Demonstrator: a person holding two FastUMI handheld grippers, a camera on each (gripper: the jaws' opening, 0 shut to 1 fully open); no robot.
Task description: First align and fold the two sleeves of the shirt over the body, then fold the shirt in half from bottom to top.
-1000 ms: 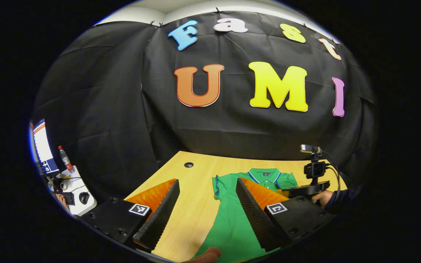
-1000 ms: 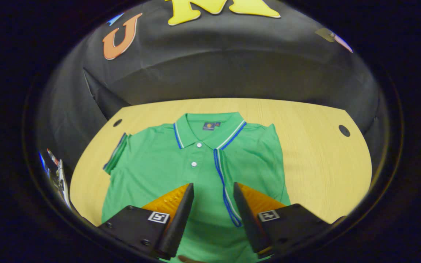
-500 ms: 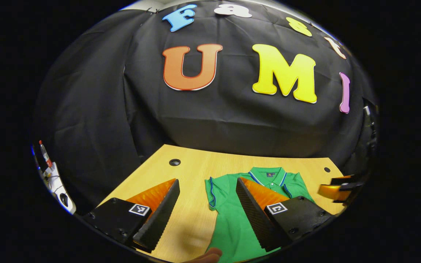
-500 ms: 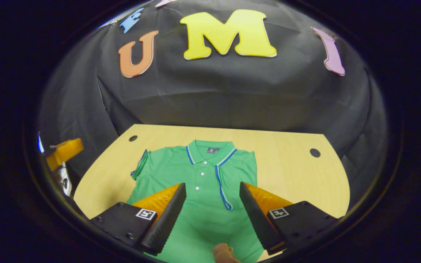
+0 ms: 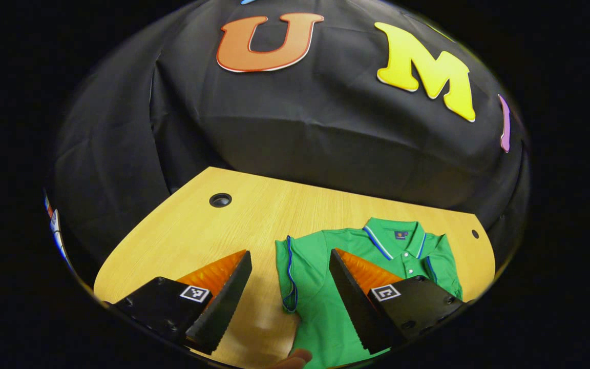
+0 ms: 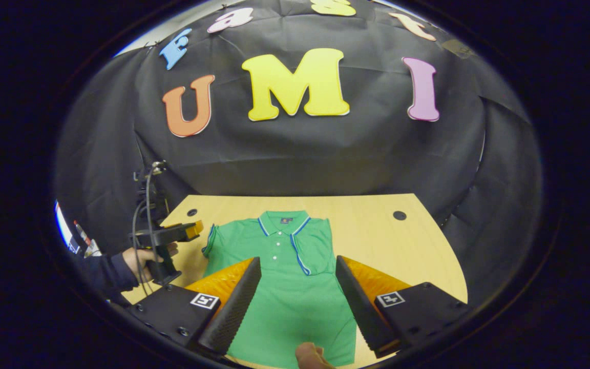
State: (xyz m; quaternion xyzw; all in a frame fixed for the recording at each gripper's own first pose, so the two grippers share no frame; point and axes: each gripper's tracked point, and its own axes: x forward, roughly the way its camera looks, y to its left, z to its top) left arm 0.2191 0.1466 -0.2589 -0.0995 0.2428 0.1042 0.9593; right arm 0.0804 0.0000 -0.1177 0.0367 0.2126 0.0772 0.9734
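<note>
Left gripper view: left gripper [image 5: 289, 274] at 6 o'clock, jaws spread wide, nothing between the fingers. Green shirt [image 5: 325, 307] flat on the wooden table [image 5: 197, 230], lying from centre toward 4 o'clock, collar [image 5: 395, 238] at the far end near 3 o'clock. Left sleeve [image 5: 287, 271], edged in blue, spread outward on the table, visible in the gap between the fingers. Round hole [image 5: 220, 200] in the table at 10 o'clock of the shirt, well apart from it. Fingertip [image 5: 295, 357] at the lower edge.

Right gripper view: right gripper [image 6: 297, 279] at 6 o'clock, jaws wide apart, holding nothing, poised over the shirt body. Shirt [image 6: 290, 297] at centre on the table [image 6: 392, 246], collar [image 6: 282, 223] toward 12 o'clock, hem toward 6 o'clock. Right sleeve [image 6: 311, 256] folded in over the body; left sleeve [image 6: 209, 241] spread out at 9 o'clock. Left gripper [image 6: 195, 229] at 9 o'clock, held in a hand [image 6: 139, 259], just beside the left sleeve; jaw opening not discernible here. Thumb [image 6: 310, 356] at the lower edge.
</note>
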